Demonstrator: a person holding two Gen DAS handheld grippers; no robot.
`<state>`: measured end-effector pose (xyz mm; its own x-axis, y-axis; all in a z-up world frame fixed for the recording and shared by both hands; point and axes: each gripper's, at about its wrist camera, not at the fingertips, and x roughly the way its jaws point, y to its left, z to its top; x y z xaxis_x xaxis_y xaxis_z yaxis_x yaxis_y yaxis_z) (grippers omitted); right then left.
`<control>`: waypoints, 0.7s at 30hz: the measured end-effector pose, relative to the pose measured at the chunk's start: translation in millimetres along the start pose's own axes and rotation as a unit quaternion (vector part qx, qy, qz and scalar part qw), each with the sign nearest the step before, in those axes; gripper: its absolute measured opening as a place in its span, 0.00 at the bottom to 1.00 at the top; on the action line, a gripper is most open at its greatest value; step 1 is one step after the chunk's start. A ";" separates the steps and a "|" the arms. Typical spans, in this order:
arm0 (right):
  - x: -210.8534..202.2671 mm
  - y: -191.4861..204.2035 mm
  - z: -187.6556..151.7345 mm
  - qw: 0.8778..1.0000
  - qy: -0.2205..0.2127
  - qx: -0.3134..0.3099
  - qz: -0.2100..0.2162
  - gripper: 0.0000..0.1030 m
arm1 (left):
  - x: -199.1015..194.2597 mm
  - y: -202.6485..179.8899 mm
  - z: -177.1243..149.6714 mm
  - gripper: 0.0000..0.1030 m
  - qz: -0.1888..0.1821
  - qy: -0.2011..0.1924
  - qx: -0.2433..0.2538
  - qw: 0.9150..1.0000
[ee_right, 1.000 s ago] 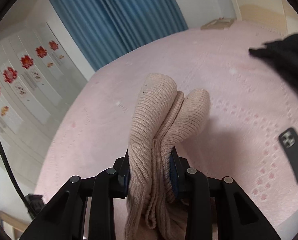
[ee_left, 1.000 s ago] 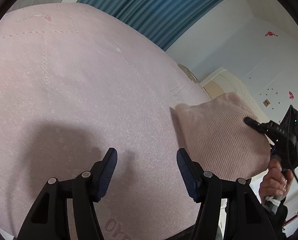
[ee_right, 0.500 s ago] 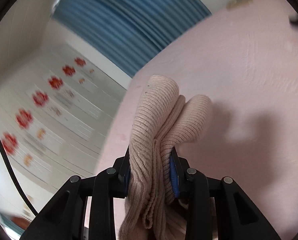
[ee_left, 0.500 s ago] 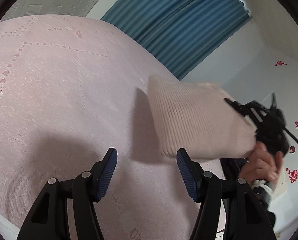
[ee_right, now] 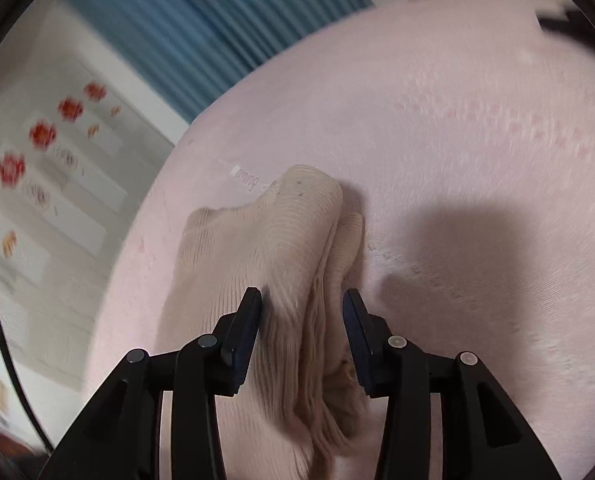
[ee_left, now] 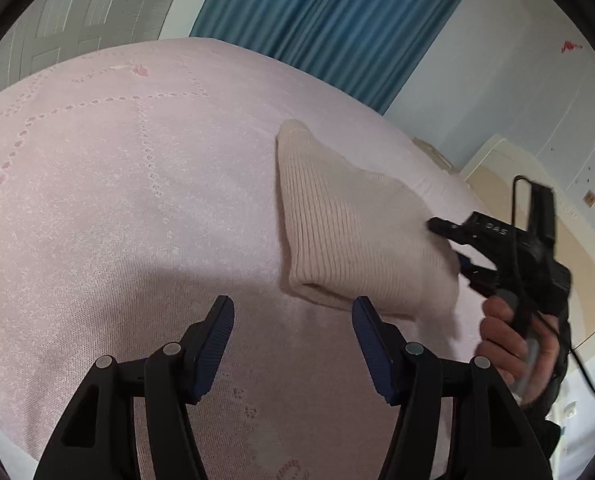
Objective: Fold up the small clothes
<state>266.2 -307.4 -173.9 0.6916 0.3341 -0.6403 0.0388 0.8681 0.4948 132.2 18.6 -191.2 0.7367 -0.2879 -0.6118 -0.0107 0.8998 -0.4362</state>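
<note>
The folded knit garment, a ribbed beige-pink piece, lies on the pink bedspread right of centre in the left wrist view, its long axis running from the upper middle of the frame down toward the lower right. Its rounded folded edge faces the lower middle, just above the left gripper.

The left gripper holds nothing; its jaws are spread wide, with only bedspread between the blue pads. The nearest corner of the garment sits just beyond the tip of the frame-right finger, close but, as far as this view shows, not touching.

The right gripper is at the garment's opposite end, toward the right edge of the left wrist view, gripped by the person's hand. In its own view the jaws stand parted, with the bunched layers of knit between them; the frame-left pad seems to brush the fabric, while the frame-right one shows a gap (the frame is motion-blurred, so contact is hard to judge). It does not read as a firm pinch.

By my reading, the garment is being laid down after a fold. Any straightening would fall to the right gripper, which is at the cloth; the left lies just below and to the left of the near edge.
</note>
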 end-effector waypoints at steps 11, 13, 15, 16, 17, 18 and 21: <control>0.3 23.3 -4.9 0.996 -0.007 -0.089 -0.023 0.14 | 10.4 -27.2 55.3 0.56 0.033 -0.033 0.045 0.998; -5.9 22.0 -4.7 0.996 -0.025 -0.088 -0.013 0.12 | 19.7 -39.6 78.7 0.56 0.043 -0.048 0.057 0.996; -17.1 15.5 -0.8 0.996 -0.047 -0.067 0.026 0.11 | 31.6 -47.7 99.4 0.56 0.042 -0.055 0.056 0.996; -19.2 11.1 1.0 0.997 -0.048 -0.056 0.031 0.11 | 38.2 -49.6 107.5 0.56 0.037 -0.058 0.051 0.996; -13.0 5.9 1.8 0.998 -0.029 -0.050 0.003 0.10 | 42.3 -50.7 111.3 0.57 0.034 -0.060 0.046 0.997; -3.6 2.2 3.1 0.999 -0.012 -0.044 -0.022 0.10 | 49.6 -51.3 114.6 0.57 0.028 -0.060 0.043 0.997; 14.1 -11.1 5.1 0.999 0.019 -0.010 -0.044 0.11 | 71.7 -52.1 108.3 0.57 0.036 -0.048 0.060 0.996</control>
<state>279.2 -314.2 -185.5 0.6587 0.2700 -0.7023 0.0828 0.9017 0.4243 258.8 -13.4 -140.9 0.7980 -0.1938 -0.5707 0.0110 0.9514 -0.3077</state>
